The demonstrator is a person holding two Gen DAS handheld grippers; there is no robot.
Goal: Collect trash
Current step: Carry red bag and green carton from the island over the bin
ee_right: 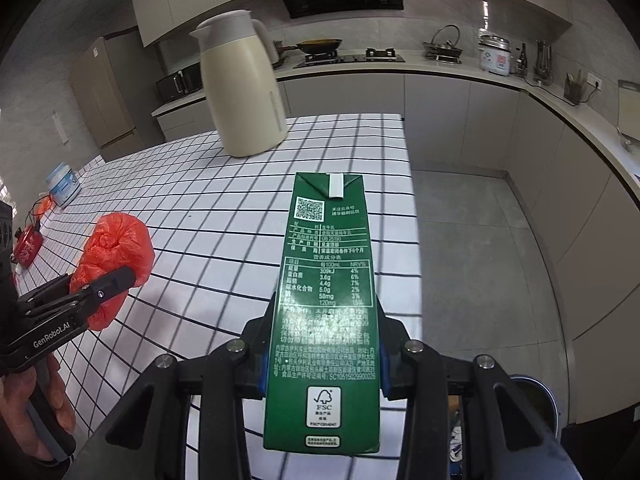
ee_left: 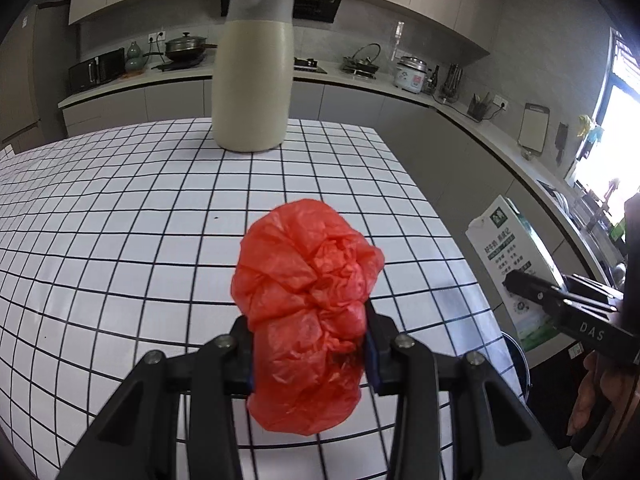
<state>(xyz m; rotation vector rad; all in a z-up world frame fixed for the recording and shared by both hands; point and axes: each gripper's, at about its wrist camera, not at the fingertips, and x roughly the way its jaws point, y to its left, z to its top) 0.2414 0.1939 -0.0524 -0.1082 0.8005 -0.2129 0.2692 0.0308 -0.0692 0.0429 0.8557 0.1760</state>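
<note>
Crumpled red plastic bag held above checkered table; green milk carton held upright.

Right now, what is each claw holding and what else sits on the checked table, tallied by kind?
Held trash: 2, a red plastic bag in the left claw and a green milk carton in the right claw.
Thermos jugs: 1.
White tubs: 1.
Small red items at the table's far edge: 2.
Total: 6.
</note>
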